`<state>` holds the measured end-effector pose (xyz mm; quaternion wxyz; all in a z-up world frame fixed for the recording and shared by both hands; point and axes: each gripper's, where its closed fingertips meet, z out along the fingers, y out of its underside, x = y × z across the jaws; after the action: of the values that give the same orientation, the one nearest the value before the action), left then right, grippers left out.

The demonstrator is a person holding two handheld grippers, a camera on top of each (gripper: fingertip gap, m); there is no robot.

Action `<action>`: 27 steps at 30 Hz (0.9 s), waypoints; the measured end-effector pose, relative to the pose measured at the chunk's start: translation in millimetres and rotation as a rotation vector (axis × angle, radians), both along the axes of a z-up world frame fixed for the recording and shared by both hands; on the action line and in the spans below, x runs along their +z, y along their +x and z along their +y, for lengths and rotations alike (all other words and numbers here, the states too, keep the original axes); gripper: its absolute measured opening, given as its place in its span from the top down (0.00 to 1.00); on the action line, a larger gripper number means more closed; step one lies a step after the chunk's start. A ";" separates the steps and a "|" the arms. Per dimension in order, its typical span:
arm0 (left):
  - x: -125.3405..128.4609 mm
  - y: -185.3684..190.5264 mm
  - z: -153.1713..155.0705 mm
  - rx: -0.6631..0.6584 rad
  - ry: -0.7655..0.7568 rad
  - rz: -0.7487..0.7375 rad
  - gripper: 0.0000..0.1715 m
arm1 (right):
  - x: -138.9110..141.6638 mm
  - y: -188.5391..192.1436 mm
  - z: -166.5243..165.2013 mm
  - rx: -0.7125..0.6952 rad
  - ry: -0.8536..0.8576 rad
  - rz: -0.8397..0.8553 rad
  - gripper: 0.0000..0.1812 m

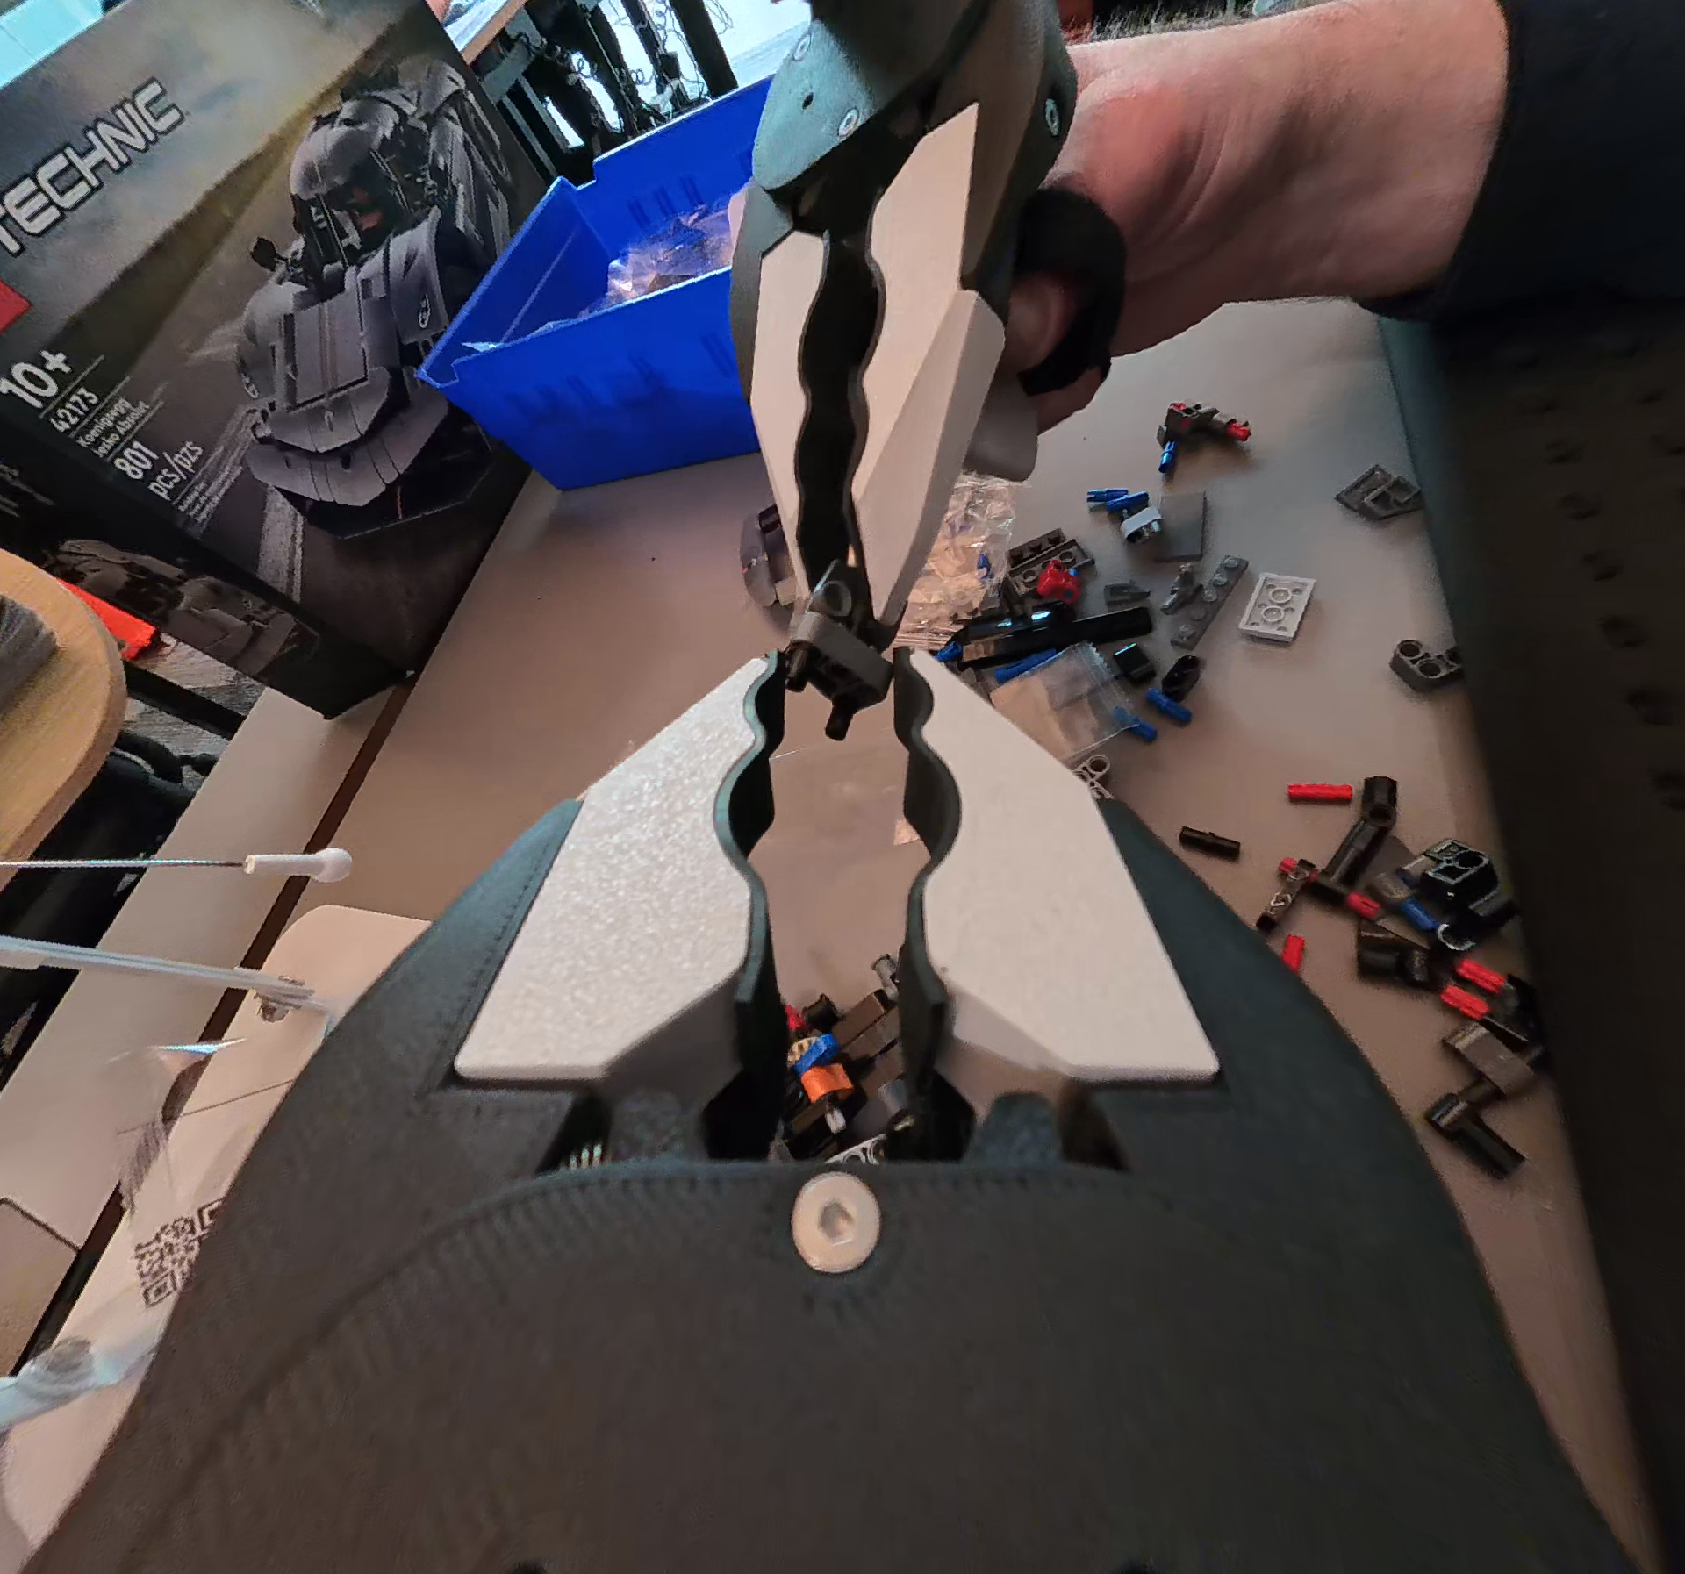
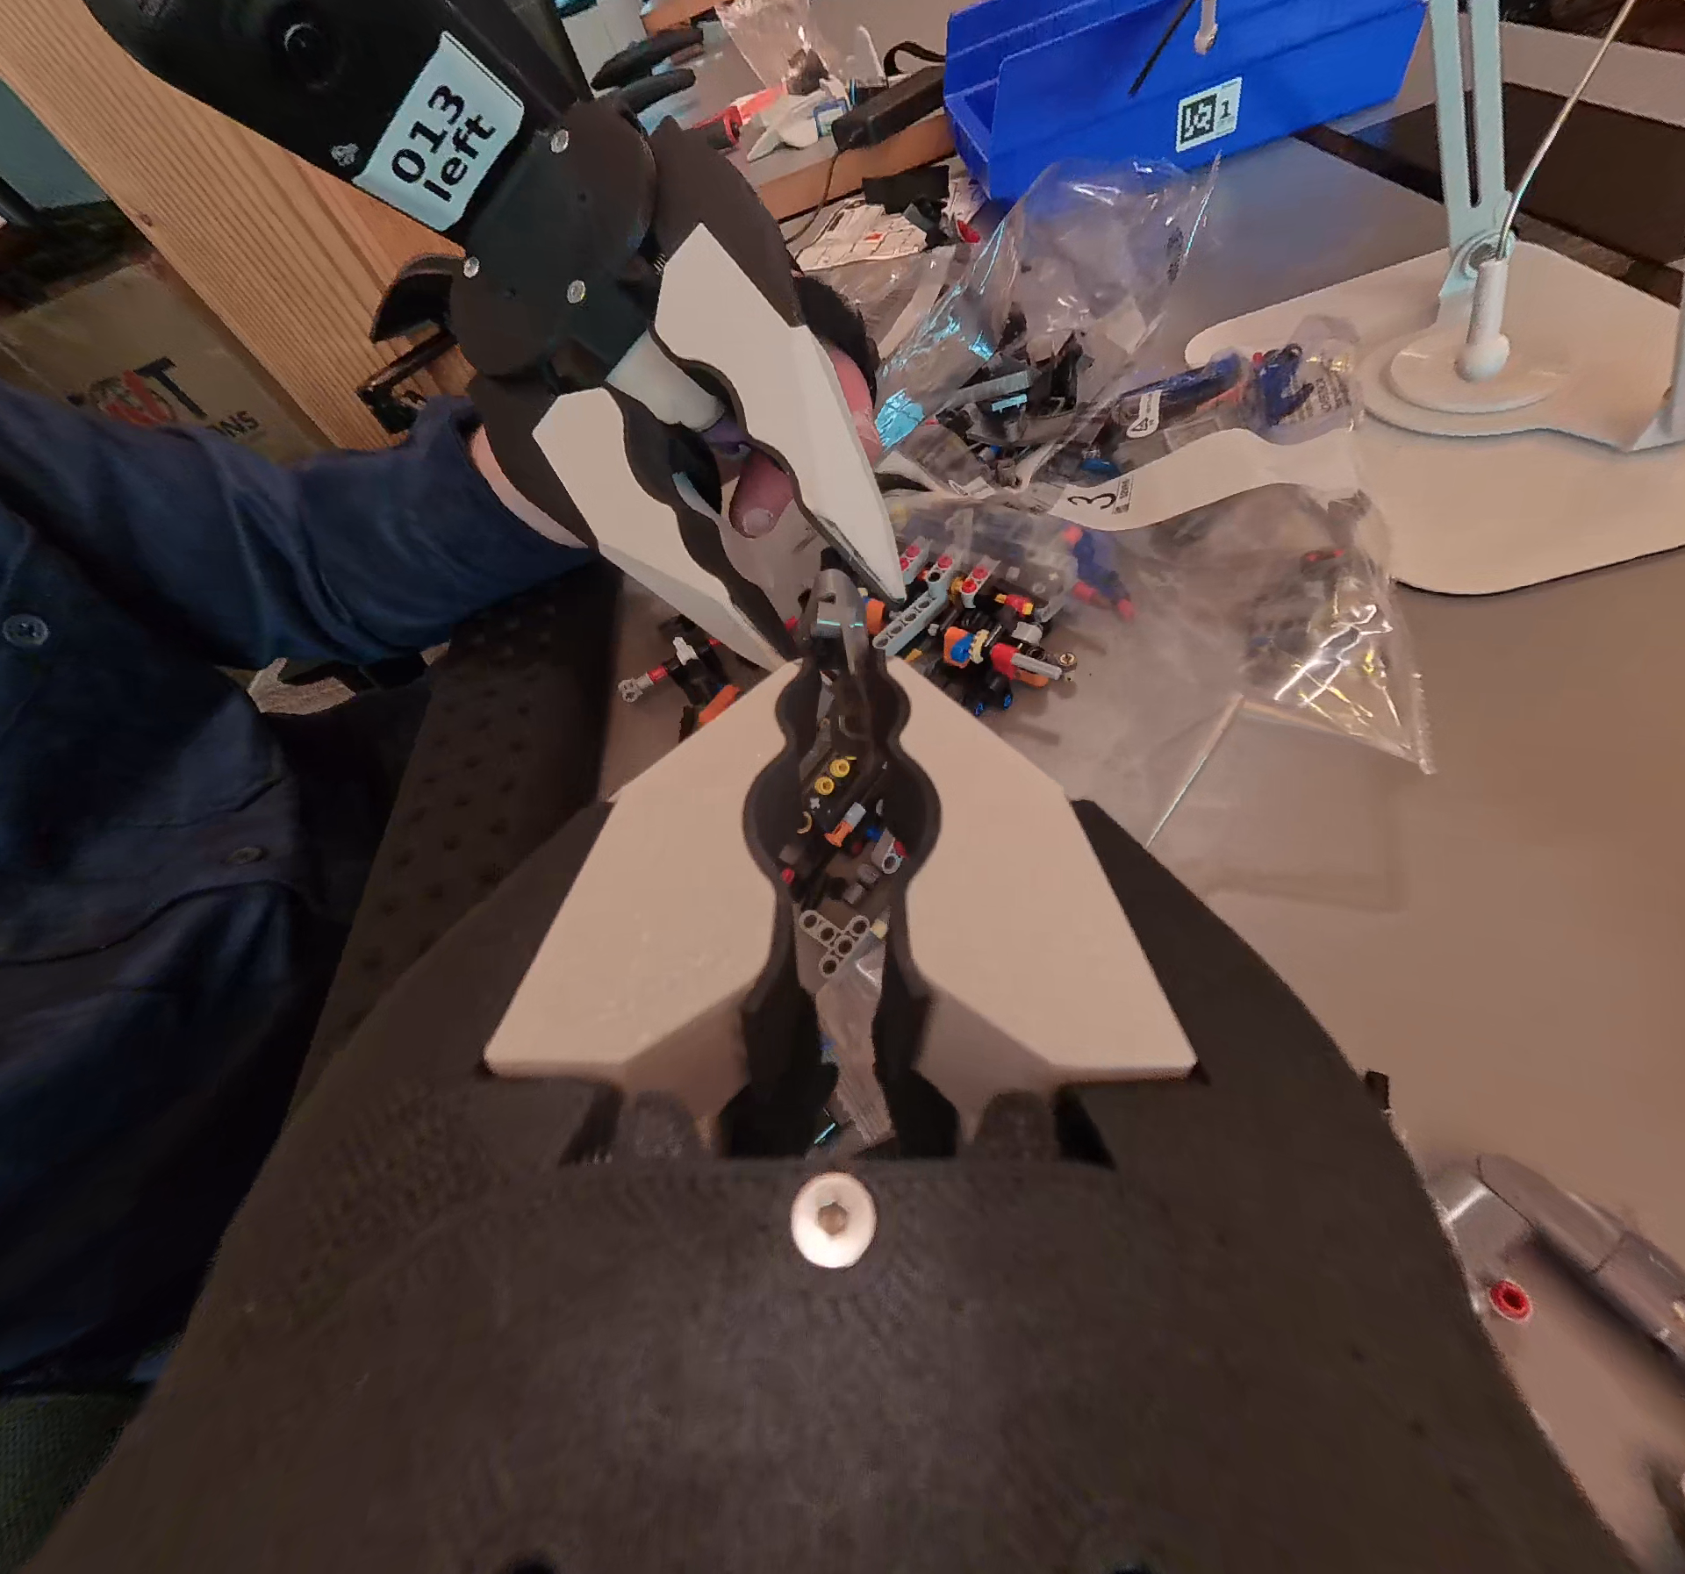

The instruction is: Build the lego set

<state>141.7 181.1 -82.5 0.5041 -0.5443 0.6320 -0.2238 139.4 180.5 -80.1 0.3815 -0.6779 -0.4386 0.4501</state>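
Note:
A small grey Lego connector with black pins is held in the air between both grippers. My left gripper has its fingertips on either side of the piece's lower part and looks shut on it. My right gripper comes down from above, narrowly shut on the piece's upper end. In the right wrist view the piece sits at my right gripper's tips, with the left gripper pinching it from the upper left. Loose Lego parts lie on the grey table.
A blue bin and the Lego set box stand at the back left. A pile of colourful parts and clear bags of parts lie below the grippers. A white stand base is at the right. The tips of both grippers are at nearly the same place. From either gripper's tips it is about 30 cm to the white stand base.

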 end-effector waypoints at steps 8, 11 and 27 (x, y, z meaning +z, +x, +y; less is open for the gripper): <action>10.8 -7.0 -4.3 -0.047 -0.078 -0.060 0.91 | 0.2 -0.4 -2.6 0.007 0.061 -0.030 0.99; 11.7 -6.3 -8.5 -0.076 -0.129 -0.080 0.93 | -2.0 -1.1 -4.6 0.016 0.084 -0.056 0.99; 6.8 -1.9 -14.9 -0.092 -0.115 -0.043 0.99 | -3.7 -11.8 -8.9 0.024 0.228 -0.102 0.93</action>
<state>139.8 166.2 -75.8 0.4745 -0.5379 0.6315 -0.2943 127.6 171.6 -83.8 0.4279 -0.6467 -0.5140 0.3667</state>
